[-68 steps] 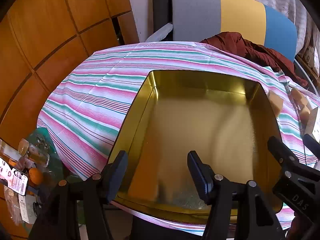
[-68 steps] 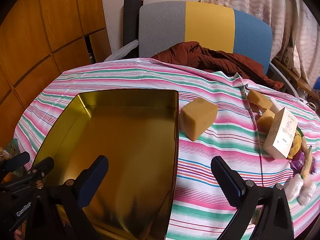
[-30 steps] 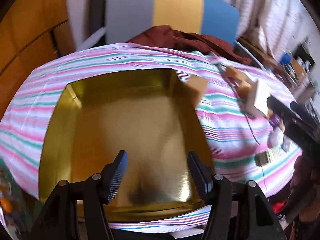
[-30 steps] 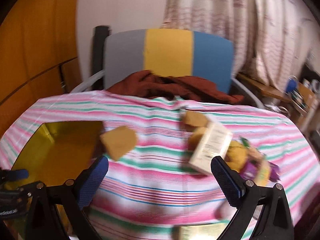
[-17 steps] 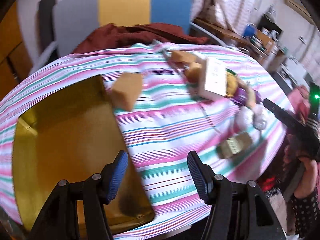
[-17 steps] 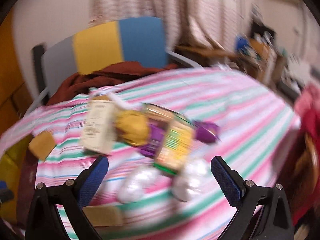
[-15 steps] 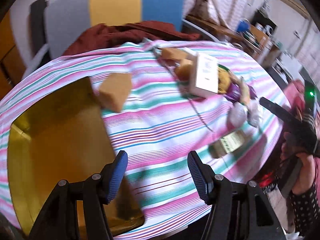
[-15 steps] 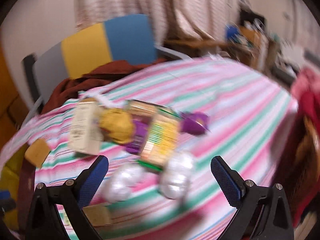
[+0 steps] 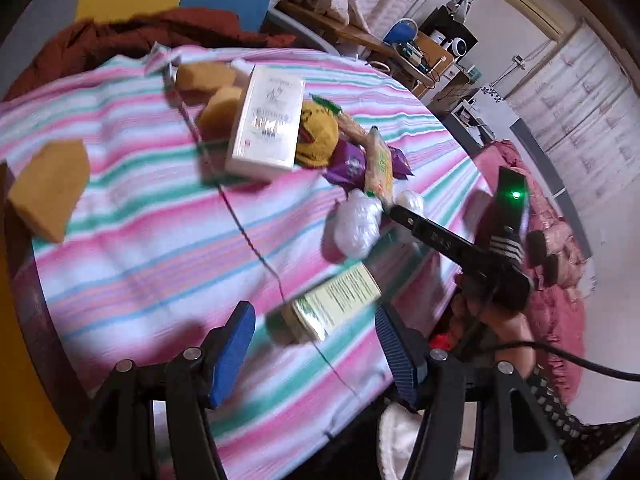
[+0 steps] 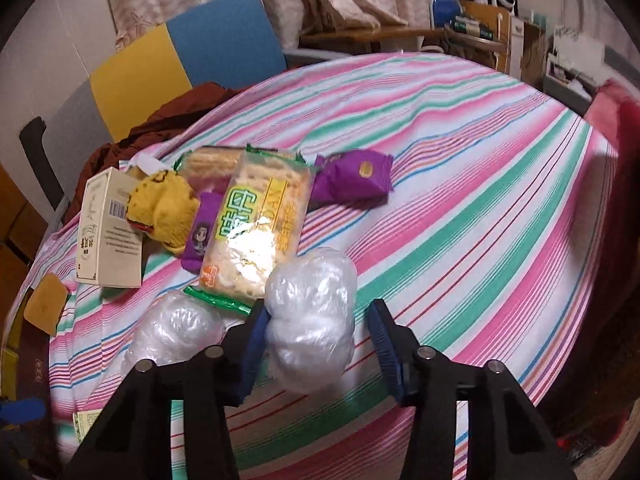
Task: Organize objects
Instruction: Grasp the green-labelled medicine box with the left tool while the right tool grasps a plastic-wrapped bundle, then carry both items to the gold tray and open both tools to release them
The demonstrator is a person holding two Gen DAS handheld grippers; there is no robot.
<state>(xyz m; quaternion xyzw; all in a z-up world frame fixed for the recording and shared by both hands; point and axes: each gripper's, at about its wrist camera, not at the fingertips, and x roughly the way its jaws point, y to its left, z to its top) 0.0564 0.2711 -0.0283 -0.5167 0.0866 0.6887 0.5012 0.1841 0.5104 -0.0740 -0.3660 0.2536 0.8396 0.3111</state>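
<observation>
Near the front edge of the striped tablecloth, the right gripper pointed down around a white, crinkled plastic-wrapped bundle. Its jaws had just been closing; the left pad touched the bundle, while the right pad stood slightly clear, so the grip was not yet firm. A second bundle of the same kind lay just beside it, to the left. Behind both lay a clear cracker packet with green print, two purple wrappers, one yellow soft toy and one white carton. Three tan sponge blocks were scattered towards the cloth's far left side. The left gripper hung with its jaws apart, holding nothing, above a small yellow-green box at the cloth's front edge. A person's hand gripped the right tool's handle.
</observation>
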